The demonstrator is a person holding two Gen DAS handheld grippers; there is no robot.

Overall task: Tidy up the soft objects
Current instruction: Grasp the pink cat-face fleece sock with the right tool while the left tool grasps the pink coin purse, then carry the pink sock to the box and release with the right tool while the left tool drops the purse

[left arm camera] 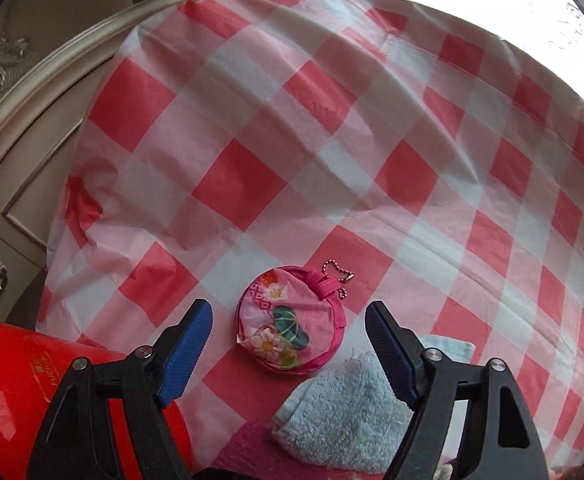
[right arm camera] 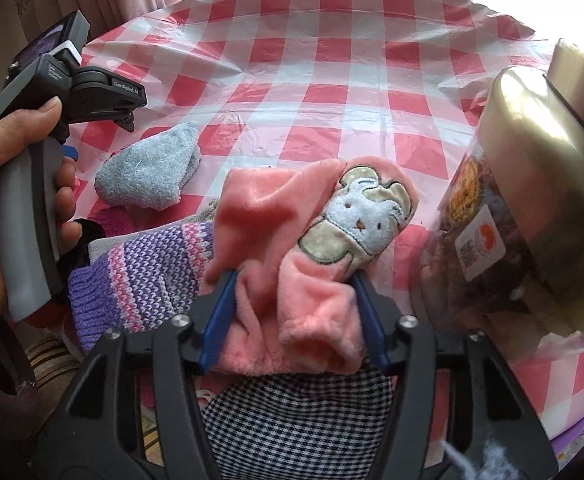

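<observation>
Your right gripper [right arm camera: 294,300] is clamped on the pink plush cloth [right arm camera: 292,240], the blue pads pressing into its bunched lower folds from both sides, over the heap of soft things at the near edge of the tabletop [right arm camera: 332,60]. This cloth is light and limp, so it will sag and swing from wherever you pinch it; the bunched hem you have is a fair hold, though the plush is slick and a thicker fold would probably slip less. Its long axis runs from your pads up and away toward the far edge, with the stitched bunny patch [right arm camera: 356,220] at the far end, leaning a little to the right. Just left of it lies the purple striped knit [right arm camera: 143,276], stretchy and easy to snag, and under your gripper sits a black-and-white checked cloth [right arm camera: 300,420]. The grey-blue fluffy sock [right arm camera: 151,172] rests farther left on the checked tablecloth, its toe pointing toward the far edge. Mind the jar with the gold lid [right arm camera: 532,200] close on the right: it looks hard and heavy, nothing like the rest. Your left gripper [left arm camera: 287,332] hangs with its jaws apart and empty, over the near edge, with the small round pink pouch [left arm camera: 289,316] on the cloth between the pads, untouched, its bead chain toward the far side. It looks light and slightly padded; take it across the middle.
</observation>
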